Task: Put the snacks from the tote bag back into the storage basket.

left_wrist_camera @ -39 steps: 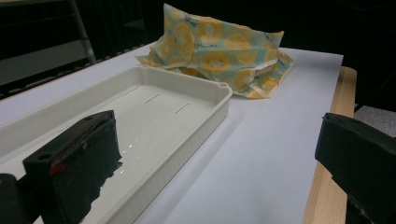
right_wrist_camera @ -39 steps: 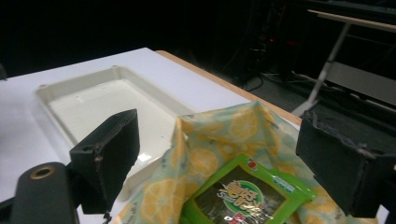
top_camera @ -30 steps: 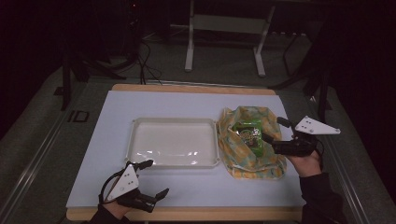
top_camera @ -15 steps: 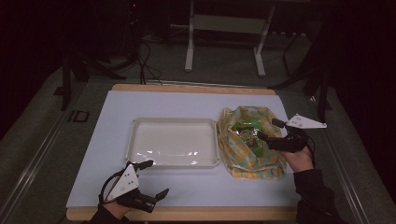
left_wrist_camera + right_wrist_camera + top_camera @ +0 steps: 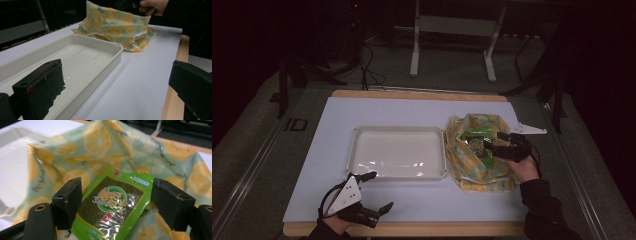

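A lemon-print cloth bag [image 5: 477, 155] lies open on the right of the white mat, also seen in the left gripper view [image 5: 117, 25] and the right gripper view [image 5: 100, 142]. Inside it lies a green snack packet [image 5: 112, 205] [image 5: 477, 140]. My right gripper [image 5: 492, 147] [image 5: 116, 203] is open, its jaws on either side of the packet inside the bag. A white empty tray [image 5: 397, 172] [image 5: 100, 47] sits mid-table. My left gripper [image 5: 374, 192] [image 5: 117, 90] stands open near the front edge, over the tray's near corner and the mat.
The white mat [image 5: 412, 112] covers a wooden table whose edge [image 5: 412, 230] shows in front. Dark floor, cables and a metal stand's legs [image 5: 452, 55] lie beyond the far edge. Bare mat stretches left of the tray.
My right gripper has moved left, from the bag's right edge into the bag over the green packet. The left gripper has stayed put.
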The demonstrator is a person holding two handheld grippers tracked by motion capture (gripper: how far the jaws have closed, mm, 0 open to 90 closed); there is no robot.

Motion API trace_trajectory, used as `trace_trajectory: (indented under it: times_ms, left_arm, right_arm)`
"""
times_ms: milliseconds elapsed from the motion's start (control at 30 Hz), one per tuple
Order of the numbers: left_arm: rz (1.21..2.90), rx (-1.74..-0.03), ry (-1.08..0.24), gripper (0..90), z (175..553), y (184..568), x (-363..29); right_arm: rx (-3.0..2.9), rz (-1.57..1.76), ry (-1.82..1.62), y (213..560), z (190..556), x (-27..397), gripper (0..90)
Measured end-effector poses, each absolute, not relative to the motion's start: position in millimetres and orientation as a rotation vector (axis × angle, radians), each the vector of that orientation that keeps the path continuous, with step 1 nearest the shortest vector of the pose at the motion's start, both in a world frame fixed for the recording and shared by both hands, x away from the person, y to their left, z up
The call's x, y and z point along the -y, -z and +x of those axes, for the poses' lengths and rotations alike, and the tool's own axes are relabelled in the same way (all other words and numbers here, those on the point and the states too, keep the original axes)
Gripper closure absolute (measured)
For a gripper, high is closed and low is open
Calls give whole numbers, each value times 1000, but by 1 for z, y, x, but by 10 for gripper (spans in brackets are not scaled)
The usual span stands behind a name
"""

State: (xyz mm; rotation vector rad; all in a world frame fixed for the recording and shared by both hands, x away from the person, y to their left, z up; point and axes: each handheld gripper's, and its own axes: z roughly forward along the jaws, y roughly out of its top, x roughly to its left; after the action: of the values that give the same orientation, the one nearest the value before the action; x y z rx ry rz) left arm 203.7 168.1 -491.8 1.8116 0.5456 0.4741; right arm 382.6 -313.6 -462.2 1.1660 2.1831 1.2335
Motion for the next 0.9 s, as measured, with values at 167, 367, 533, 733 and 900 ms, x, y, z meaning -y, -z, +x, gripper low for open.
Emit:
trace_trajectory:
  times_ms: [167,367,533,733,900]
  left_arm:
    - [1814,-545,-475,4,204,492,-168]
    - [1817,-540,-475,4,203,492,-167]
    - [1815,-536,-470,4,203,492,-167]
    - [1821,-531,-470,4,203,492,-166]
    - [1823,-524,-470,4,203,493,-166]
  right_arm:
    - [-2205,1229,-1196,473,391,317,292]
    - [-2244,1317,-1135,485,402,321,310]
    - [-2212,1351,-1073,488,406,324,308]
    - [-2252,1396,-1076,488,413,326,480]
    - [-2270,1459,-1089,492,418,330,551]
